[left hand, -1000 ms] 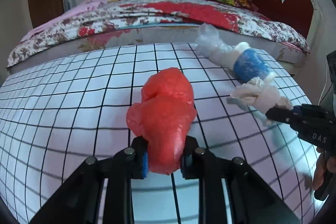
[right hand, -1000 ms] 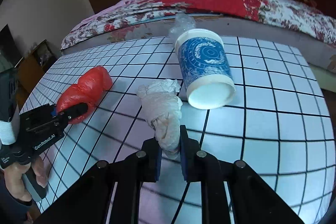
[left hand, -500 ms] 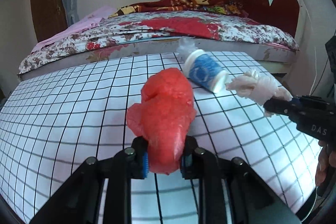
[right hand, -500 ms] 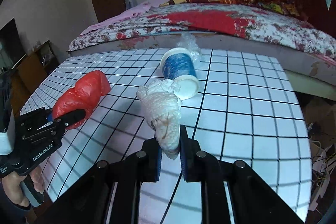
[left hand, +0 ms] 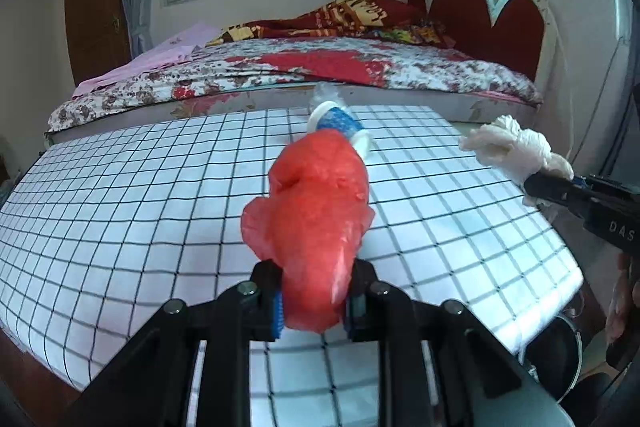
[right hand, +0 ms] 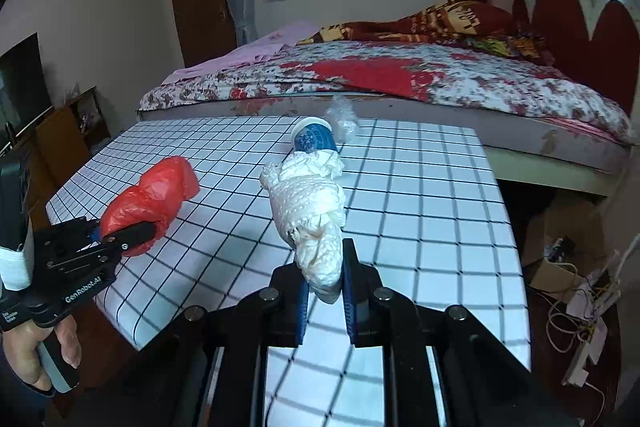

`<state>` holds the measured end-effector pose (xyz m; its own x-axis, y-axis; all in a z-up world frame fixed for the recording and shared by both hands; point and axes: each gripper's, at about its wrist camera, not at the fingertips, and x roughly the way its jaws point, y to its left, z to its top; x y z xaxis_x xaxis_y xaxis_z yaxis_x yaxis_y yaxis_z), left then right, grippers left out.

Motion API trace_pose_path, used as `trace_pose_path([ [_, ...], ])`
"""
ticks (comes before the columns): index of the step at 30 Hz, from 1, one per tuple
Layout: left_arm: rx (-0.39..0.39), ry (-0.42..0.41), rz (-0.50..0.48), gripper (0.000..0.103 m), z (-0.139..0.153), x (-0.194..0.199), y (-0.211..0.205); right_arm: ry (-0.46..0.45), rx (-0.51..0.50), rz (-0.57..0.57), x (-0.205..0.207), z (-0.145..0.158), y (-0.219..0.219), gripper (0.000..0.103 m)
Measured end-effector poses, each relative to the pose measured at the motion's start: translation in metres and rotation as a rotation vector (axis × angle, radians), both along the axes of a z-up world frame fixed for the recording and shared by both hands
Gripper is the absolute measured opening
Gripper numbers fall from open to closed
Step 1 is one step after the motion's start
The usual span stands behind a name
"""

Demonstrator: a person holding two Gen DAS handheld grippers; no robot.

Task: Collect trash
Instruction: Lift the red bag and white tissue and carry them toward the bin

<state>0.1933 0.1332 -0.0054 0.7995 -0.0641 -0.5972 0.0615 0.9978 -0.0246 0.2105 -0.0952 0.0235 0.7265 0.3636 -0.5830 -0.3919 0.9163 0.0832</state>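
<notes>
Gripping a crumpled red bag, the left gripper is pinching its lower end between the blue pads, the bulk bulging up and forward above the checked table. To the right, the right gripper is clamping a white wad of crumpled plastic, jaws narrow, pressing on its tail. Both bundles are hanging clear of the tabletop.

A blue cup is lying on its side near the table's far edge, with a clear scrap just behind it; in the left view the red bag is hiding most of that cup — only its top half is showing.

The left view is catching a dark bin below the table's right corner, which the right view is not showing. The right view is giving what the left cannot — the person's hand wrapping the left gripper's handle, a dark screen on the wall at left, and cardboard and cables on the floor by the bed.
</notes>
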Motion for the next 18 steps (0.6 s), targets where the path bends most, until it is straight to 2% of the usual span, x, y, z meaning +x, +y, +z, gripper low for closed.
trace_pose_path([
  [7,-0.016,-0.037,-0.070,0.022,0.005,-0.042,-0.041,-0.041,0.023,-0.082,-0.053,0.007,-0.045,0.015],
  [13,-0.060,-0.034,-0.132,0.022,0.001,-0.067,-0.077,-0.045,0.030,-0.162,-0.096,0.001,-0.085,0.015],
  [18,-0.067,-0.023,-0.211,0.022,-0.005,-0.083,-0.114,-0.036,0.027,-0.239,-0.125,-0.007,-0.119,0.015],
])
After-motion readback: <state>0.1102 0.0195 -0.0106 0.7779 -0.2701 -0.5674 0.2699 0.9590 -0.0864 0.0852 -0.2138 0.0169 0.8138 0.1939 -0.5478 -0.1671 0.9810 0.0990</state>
